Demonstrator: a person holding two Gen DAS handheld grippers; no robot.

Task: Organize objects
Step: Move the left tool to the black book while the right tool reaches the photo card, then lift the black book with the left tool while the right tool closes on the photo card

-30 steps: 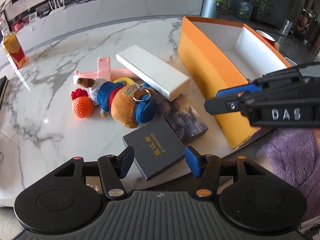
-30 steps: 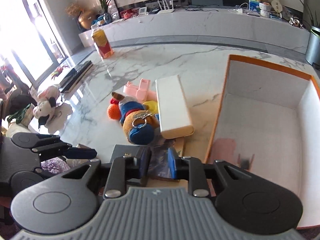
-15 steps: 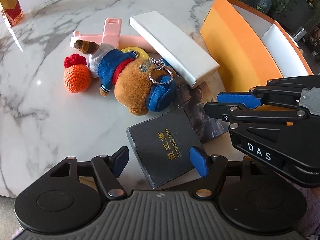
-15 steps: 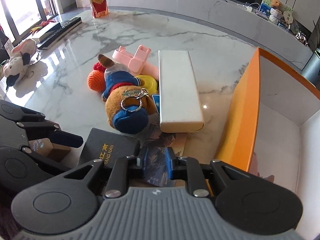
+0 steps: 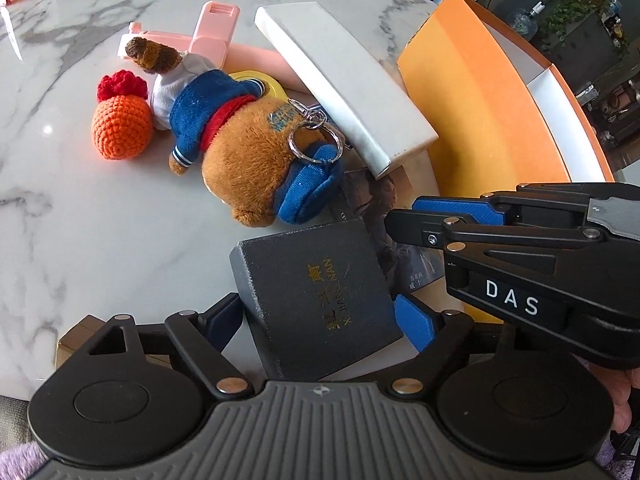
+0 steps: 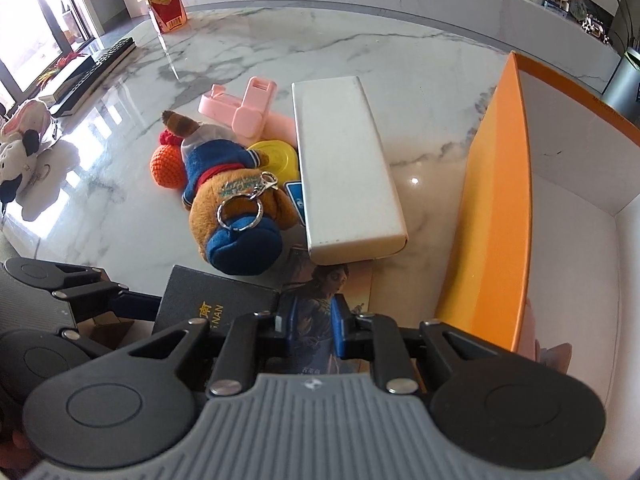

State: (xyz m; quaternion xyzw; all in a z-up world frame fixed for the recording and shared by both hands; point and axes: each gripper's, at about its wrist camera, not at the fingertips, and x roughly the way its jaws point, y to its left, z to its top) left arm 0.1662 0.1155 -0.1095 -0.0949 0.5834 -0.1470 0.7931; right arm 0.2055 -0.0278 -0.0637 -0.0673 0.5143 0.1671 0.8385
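Now the marble worktop [image 5: 72, 240] is carrying one dark box [image 5: 316, 292], one plush bear [image 5: 244, 148], one crocheted orange ball [image 5: 120, 128], one long white box [image 5: 344, 80], one pink holder [image 5: 208, 36], one yellow disc [image 5: 260, 82] and one picture card [image 6: 320, 304], all bunched just beside one big orange box [image 5: 480, 96]. The left gripper [image 5: 316, 316] is pointing steeply down, its fingers [image 5: 414, 322] having just been opening wide, standing either side of the dark box without pressing it. The right gripper [image 6: 310, 320] is tilting down over the card, fingers nearly together; whether they are pinching it I cannot tell.
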